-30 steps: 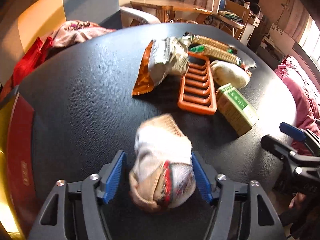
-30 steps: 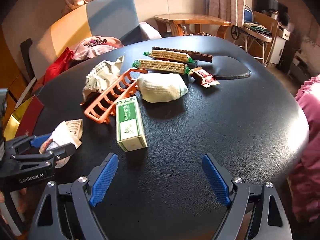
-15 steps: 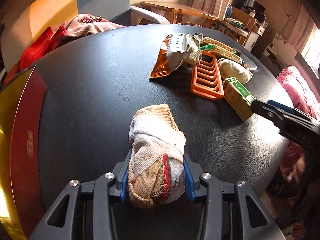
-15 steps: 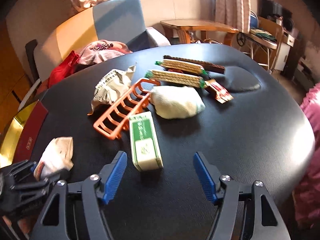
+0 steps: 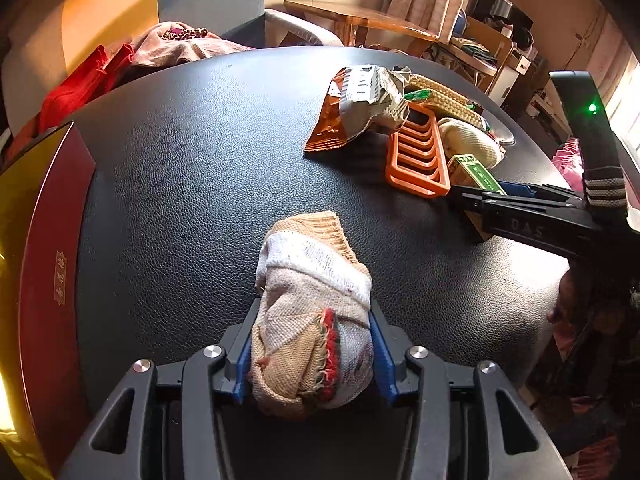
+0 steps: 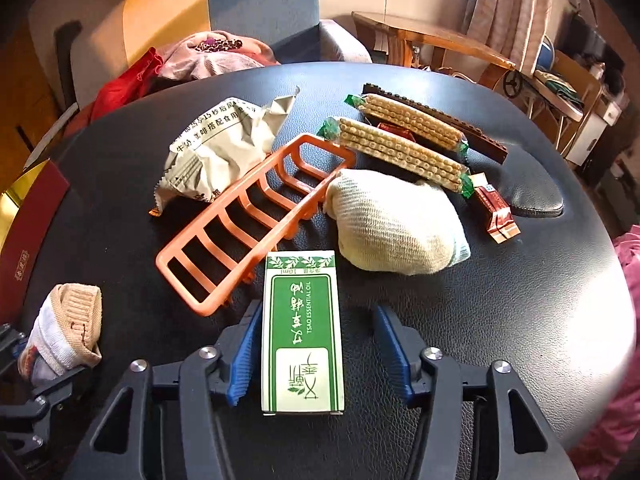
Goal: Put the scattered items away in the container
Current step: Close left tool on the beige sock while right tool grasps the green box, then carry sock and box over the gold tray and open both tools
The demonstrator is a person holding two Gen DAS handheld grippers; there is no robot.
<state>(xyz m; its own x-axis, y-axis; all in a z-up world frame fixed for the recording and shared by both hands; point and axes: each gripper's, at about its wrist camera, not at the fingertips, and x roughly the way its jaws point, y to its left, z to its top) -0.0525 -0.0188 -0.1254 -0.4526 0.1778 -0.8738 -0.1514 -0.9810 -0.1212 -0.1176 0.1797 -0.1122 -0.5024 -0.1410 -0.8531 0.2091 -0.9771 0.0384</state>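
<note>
The left gripper (image 5: 312, 354) is pinching a rolled sock (image 5: 314, 320) over the near table (image 5: 180, 200). The right gripper (image 6: 318, 346), jaws spread, is straddling one green box (image 6: 302, 332), its left pad touching the box. Farther off are lying one orange rack (image 6: 256, 220), a second, cream sock (image 6: 394, 228), one crumpled bag (image 6: 218, 152), two wafer packs (image 6: 400, 152) and one red sachet (image 6: 494, 212). A red container (image 5: 48, 280) is sitting at the left edge.

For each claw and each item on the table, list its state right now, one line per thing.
Left claw: shut on the rolled sock.
Right claw: open, astride the green box, its right finger clear of it.
Orange rack: lying empty.
Snack bag: crumpled.
Cream sock bundle: loose on the table.
Wafer packs: sealed.
</note>
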